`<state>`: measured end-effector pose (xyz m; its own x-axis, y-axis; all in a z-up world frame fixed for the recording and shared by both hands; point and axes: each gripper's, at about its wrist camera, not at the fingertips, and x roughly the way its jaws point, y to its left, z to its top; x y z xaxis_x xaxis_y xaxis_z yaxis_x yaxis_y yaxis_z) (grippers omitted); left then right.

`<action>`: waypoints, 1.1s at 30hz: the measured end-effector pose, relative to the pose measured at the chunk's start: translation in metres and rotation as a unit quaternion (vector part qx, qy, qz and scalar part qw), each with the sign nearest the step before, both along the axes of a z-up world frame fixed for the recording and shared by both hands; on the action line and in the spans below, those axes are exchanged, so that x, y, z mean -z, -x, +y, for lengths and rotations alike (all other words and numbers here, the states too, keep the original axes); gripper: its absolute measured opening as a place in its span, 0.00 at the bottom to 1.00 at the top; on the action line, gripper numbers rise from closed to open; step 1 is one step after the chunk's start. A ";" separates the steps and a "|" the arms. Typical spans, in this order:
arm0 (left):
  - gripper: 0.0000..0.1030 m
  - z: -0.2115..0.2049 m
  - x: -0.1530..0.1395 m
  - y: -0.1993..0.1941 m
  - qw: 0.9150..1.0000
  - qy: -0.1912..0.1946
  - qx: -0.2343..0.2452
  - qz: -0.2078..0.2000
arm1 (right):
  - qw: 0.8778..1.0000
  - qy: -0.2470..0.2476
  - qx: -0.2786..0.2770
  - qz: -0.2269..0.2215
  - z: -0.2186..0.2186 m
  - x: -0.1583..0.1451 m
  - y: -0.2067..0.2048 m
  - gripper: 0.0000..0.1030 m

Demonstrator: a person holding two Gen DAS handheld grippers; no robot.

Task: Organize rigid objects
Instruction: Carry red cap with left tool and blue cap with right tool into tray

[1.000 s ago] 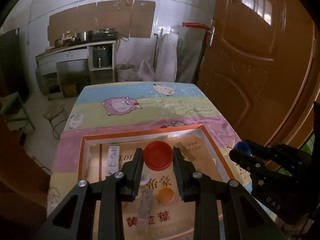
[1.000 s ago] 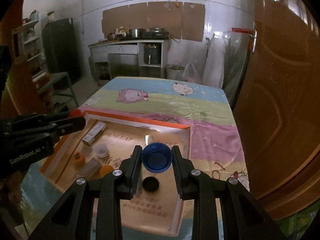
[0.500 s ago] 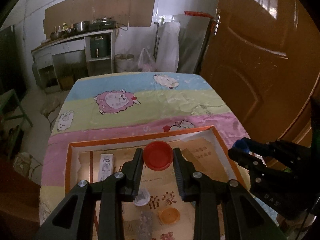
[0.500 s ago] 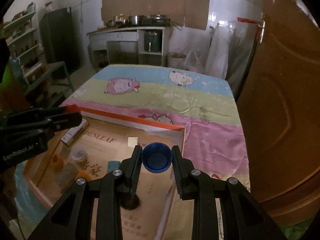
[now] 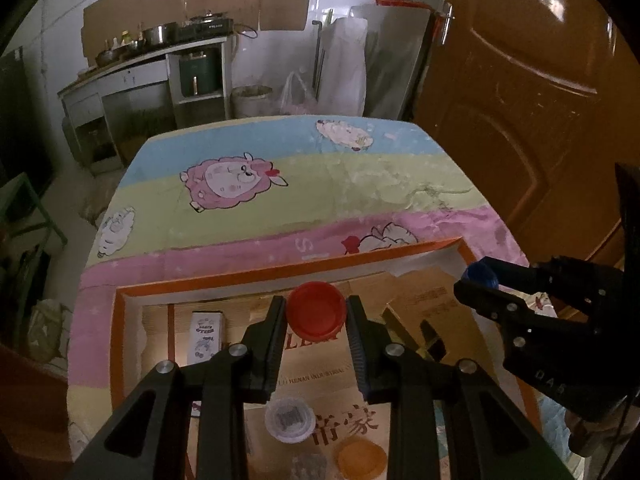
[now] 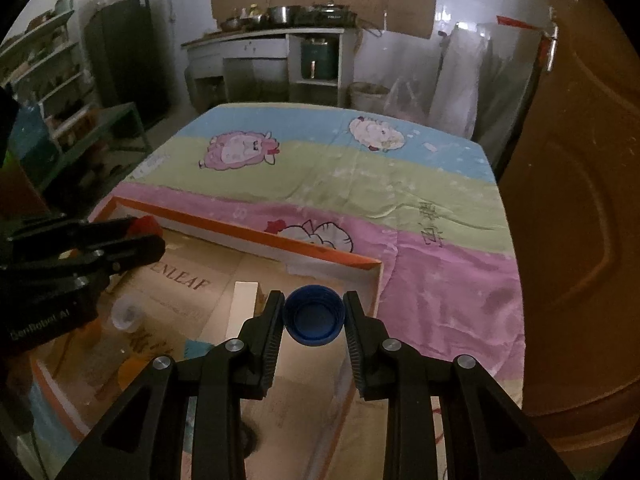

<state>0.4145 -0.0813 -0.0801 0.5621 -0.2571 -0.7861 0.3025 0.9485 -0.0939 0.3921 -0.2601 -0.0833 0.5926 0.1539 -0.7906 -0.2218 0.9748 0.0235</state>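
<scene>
While raised over the tray [image 5: 120,344]: two round plastic caps.
Left gripper [image 5: 316,316] pinching red cap [image 5: 316,314]; right gripper [image 6: 313,316] pinching blue cap [image 6: 313,315], hollow side showing.

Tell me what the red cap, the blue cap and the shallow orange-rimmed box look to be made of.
Red cap: likely moulded plastic, smooth and matte, evenly coloured.
Blue cap: likely plastic too, with a thin wall around its hollow inside.
Orange-rimmed box: seemingly cardboard; the brown printed floor shows fold lines, and the rim has a flat orange face over white inner walls.
</scene>
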 end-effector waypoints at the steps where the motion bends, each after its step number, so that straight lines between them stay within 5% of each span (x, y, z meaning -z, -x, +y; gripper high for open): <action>1: 0.29 -0.001 0.002 -0.002 1.000 -0.003 0.000 0.002 | 1.000 0.002 -0.002 0.002 0.001 0.002 -0.002 0.30; 33: 0.29 -0.013 0.039 -0.022 0.997 -0.046 0.007 0.056 | 0.998 0.025 -0.032 0.048 0.015 0.037 -0.033 0.30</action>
<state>0.4361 -0.0940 -0.1191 0.4664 -0.1884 -0.8642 0.3092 0.9501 -0.0403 0.4247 -0.2446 -0.1205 0.5039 0.1479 -0.8510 -0.2833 0.9590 -0.0011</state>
